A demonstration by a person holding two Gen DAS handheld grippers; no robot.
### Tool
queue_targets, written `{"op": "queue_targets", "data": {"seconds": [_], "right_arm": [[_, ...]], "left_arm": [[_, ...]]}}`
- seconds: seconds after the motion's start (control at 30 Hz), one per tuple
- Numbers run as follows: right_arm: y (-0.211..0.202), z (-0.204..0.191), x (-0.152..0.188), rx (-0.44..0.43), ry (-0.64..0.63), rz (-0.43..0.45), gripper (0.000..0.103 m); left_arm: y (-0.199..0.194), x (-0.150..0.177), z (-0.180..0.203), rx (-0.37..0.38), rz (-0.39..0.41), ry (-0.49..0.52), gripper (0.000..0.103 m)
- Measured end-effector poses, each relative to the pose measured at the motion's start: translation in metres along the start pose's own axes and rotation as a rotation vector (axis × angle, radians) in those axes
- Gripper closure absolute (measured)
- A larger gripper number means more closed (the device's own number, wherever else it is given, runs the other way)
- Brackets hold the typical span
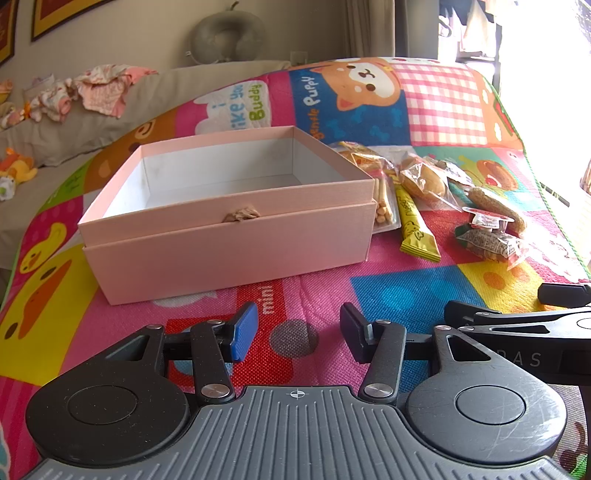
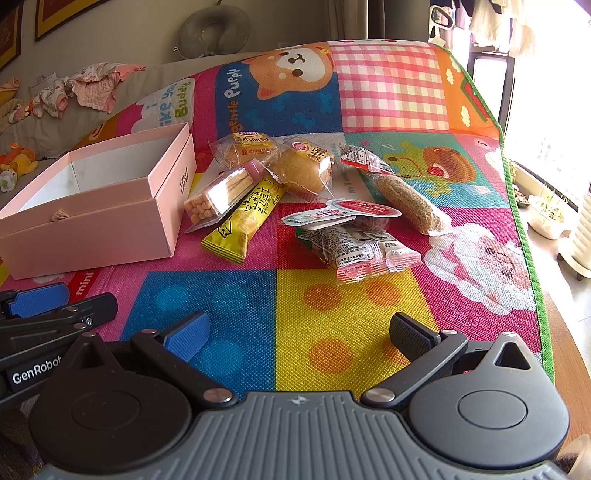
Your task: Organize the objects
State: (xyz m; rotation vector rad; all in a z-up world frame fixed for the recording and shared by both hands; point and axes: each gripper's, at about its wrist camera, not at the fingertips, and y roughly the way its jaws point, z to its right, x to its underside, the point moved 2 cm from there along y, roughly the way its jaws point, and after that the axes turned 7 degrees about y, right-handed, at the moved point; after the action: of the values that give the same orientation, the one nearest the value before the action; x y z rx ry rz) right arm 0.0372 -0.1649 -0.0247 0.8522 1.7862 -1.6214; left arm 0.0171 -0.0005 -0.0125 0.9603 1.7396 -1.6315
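**Snacks beside an open pink box, both grippers low over the mat**

The pink box (image 1: 225,225) sits on the colourful play mat (image 1: 436,92) with its top open and its white inside showing. It appears to rest in its own lid, which forms a slightly wider band around its base. A small knot of ribbon (image 1: 241,215) shows at the middle of its near wall.

The snacks lie in a loose heap on the mat just to the right of the box. Nearest it is a clear pack of biscuit sticks (image 2: 218,197), touching or almost touching the box's side. A yellow wrapper (image 2: 245,221) lies alongside this pack, partly under it. Behind them are two wrapped buns – one small (image 2: 245,147), one larger (image 2: 303,170). Further right a long grainy bar (image 2: 410,203) lies at a slant, with a small red-and-white packet (image 2: 364,158) at its far end. In front, a flat sealed cup with a red lid (image 2: 347,213) rests on top of a printed packet (image 2: 364,251).

The left gripper (image 1: 298,332) hovers near the mat in front of the box, its jaws parted a moderate way and holding nothing. The right gripper (image 2: 299,334) is beside it, in front of the snacks – its jaws stand wide apart and empty too. Each gripper shows at the edge of the other's view.

Beyond the mat are a grey sofa (image 1: 110,122) with crumpled pink clothes (image 1: 92,90) and a grey neck pillow (image 1: 227,35).
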Motion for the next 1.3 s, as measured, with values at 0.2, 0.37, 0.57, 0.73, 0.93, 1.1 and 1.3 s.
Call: {"op": "queue_targets", "data": {"seconds": [0.2,0.37,0.57,0.73,0.93,1.1,1.3], "right_arm": [[0.0001,0.0001,0.0,0.0,0.0,0.0,0.0],[0.0,-0.0001,0.0006,0.0,0.0,0.001,0.0],[-0.0002,-0.0004,0.0016,0.001,-0.001,0.002,0.0],[0.0017,-0.0019,0.0025,0.008,0.004,0.003,0.0],[0.0009,0.0002,-0.0002,-0.005,0.006,-0.017,0.0],[0.0031,0.0002,-0.0053,-0.015,0.003,-0.075,0.0],[0.0022,-0.0019,-0.0046,-0.015,-0.036,-0.101,0.0]], "left_arm": [[0.0002,0.0,0.0002,-0.001,0.0,0.0,0.047],[-0.0013,0.0007,-0.0004,0.001,0.0,-0.003,0.047],[-0.0016,0.001,-0.0006,0.003,0.001,-0.005,0.047],[-0.0014,0.0015,-0.003,0.005,0.001,-0.009,0.047],[-0.0011,0.0017,-0.0004,-0.013,0.0,0.011,0.047],[-0.0001,0.0009,0.0,-0.012,-0.001,0.004,0.046],[-0.0003,0.0003,0.0009,-0.014,-0.002,-0.001,0.046]]}}
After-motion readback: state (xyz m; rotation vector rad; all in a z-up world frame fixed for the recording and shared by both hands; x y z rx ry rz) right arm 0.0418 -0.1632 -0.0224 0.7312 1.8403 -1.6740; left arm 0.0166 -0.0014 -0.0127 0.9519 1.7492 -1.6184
